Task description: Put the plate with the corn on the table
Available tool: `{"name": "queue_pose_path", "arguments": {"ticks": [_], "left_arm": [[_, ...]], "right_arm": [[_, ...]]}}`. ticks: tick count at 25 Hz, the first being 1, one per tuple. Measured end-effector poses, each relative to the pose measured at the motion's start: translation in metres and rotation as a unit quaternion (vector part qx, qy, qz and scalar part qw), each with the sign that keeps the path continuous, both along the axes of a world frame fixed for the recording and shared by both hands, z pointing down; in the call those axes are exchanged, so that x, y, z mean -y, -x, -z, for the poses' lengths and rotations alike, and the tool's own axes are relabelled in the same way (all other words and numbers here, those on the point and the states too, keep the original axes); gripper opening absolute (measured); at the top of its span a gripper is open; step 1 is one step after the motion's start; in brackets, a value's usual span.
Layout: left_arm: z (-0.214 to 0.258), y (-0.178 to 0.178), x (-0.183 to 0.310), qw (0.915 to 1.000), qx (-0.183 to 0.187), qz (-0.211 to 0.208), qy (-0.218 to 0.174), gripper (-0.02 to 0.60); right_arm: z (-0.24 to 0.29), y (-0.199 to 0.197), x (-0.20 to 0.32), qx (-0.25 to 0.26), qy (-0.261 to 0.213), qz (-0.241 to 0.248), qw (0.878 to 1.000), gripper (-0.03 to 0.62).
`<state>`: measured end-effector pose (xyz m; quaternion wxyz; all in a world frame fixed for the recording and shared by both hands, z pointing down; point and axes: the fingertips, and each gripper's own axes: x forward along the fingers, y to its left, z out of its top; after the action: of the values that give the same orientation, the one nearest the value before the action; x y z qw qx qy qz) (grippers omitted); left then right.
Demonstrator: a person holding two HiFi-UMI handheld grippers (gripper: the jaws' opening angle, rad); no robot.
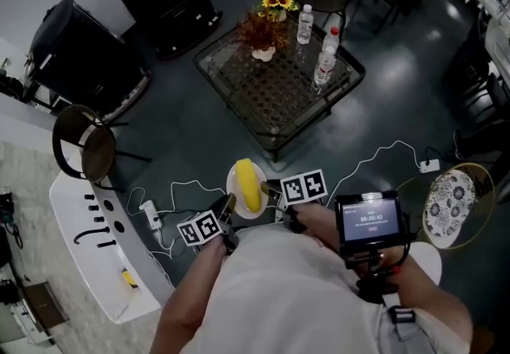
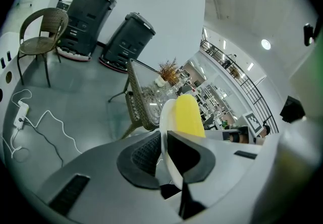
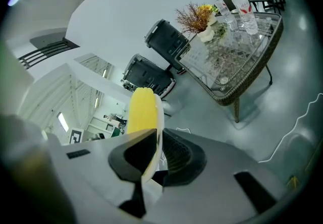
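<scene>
While the left gripper [image 1: 229,207] clamps its jaws on the left rim of the white plate [image 1: 232,183], a yellow corn cob [image 1: 249,185] lies along the plate's middle. The right gripper [image 1: 271,190] bites the opposite rim. Together they hold the plate in the air above the floor, short of the glass table [image 1: 271,97].

— What does the plate look like?
— It's a small round white plate [image 1: 233,183], roughly level in the air. The left gripper [image 1: 229,202] pinches one rim and the right gripper [image 1: 269,187] pinches the opposite one.
— And the corn?
— A smooth yellow corn cob [image 1: 249,185] lies lengthwise across the plate's middle, between both grippers.
— The table?
— A square glass-topped wicker table [image 1: 271,101] stands ahead of the grippers, well apart from the plate.
</scene>
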<state>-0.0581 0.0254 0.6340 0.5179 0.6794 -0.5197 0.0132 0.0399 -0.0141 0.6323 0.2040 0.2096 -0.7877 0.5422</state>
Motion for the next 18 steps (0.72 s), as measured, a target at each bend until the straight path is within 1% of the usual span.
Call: {"name": "queue_pose_path", "arguments": {"ticks": [5, 9, 12, 15, 18], "left_arm": [[-0.006, 0.001, 0.007, 0.9998, 0.015, 0.004, 0.013, 0.043], [-0.007, 0.013, 0.012, 0.9998, 0.008, 0.008, 0.017, 0.043], [-0.011, 0.024, 0.019, 0.9998, 0.004, 0.008, 0.019, 0.043], [-0.013, 0.037, 0.032, 0.9999, -0.002, -0.002, 0.016, 0.043], [-0.014, 0.054, 0.051, 0.9997, -0.002, -0.02, 0.012, 0.043]], "right_arm": [[-0.006, -0.003, 0.009, -0.001, 0.01, -0.001, 1.0, 0.046], [-0.012, 0.012, 0.013, -0.005, 0.022, 0.004, 1.0, 0.045], [-0.014, 0.022, 0.02, -0.007, 0.022, 0.005, 1.0, 0.044], [-0.015, 0.036, 0.032, -0.01, 0.019, -0.001, 1.0, 0.044], [-0.014, 0.05, 0.046, -0.014, 0.014, -0.013, 1.0, 0.044]]}}
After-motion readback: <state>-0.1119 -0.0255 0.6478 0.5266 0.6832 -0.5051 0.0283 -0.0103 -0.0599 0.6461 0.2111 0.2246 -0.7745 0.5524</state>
